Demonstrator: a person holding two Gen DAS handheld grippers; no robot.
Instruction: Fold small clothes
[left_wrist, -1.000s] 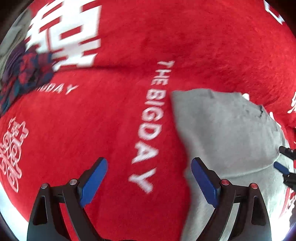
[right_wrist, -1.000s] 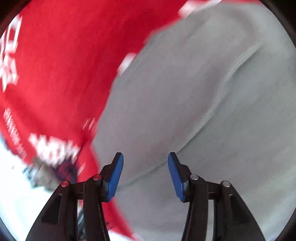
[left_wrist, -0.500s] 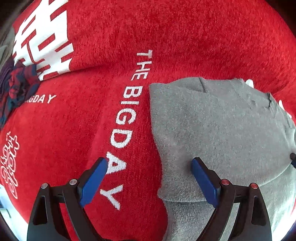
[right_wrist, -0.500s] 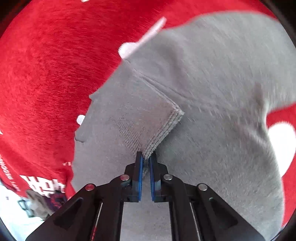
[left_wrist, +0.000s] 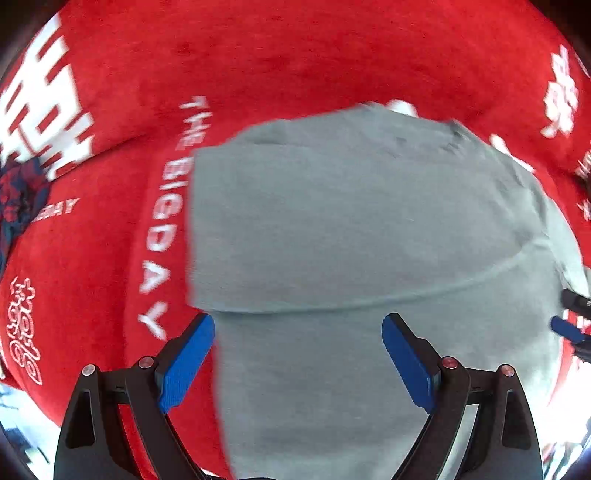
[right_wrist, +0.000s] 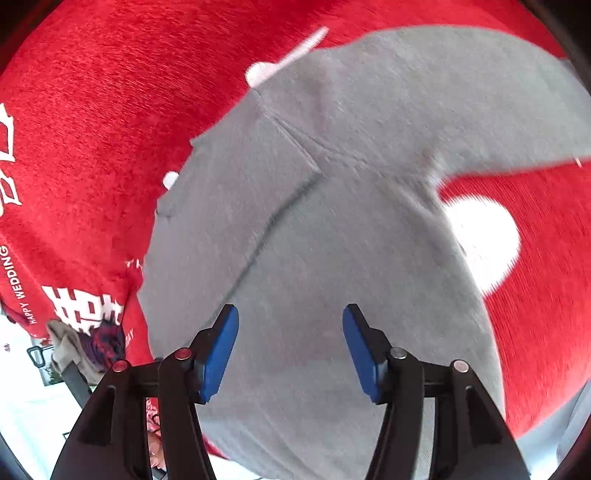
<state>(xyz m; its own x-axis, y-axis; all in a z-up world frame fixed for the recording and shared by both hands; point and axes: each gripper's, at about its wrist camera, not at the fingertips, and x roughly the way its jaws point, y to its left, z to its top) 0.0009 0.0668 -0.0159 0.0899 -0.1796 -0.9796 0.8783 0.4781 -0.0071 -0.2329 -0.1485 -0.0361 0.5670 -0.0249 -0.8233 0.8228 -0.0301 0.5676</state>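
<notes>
A grey garment (left_wrist: 351, 229) lies spread on a red plush cloth (left_wrist: 295, 48) with white lettering, one part folded over the rest along a crease. My left gripper (left_wrist: 297, 354) hangs above its near part, jaws wide open, nothing between the blue pads. The same grey garment (right_wrist: 332, 221) fills the right wrist view, a folded flap lying flat on it. My right gripper (right_wrist: 290, 349) hovers over it with its jaws opening and no cloth pinched between the pads. The right gripper's blue fingertip (left_wrist: 565, 328) shows at the left view's right edge.
A dark red-and-blue plaid garment (left_wrist: 18, 195) lies bunched at the cloth's left side, seen also as a plaid garment (right_wrist: 105, 341) beside a beige piece of cloth (right_wrist: 66, 343). A large white dot (right_wrist: 480, 240) is printed on the red cloth right of the grey garment.
The right gripper shut on the grey flap's corner half a second ago and has now let go, jaws apart. The left gripper has shifted from over the lettering to above the garment.
</notes>
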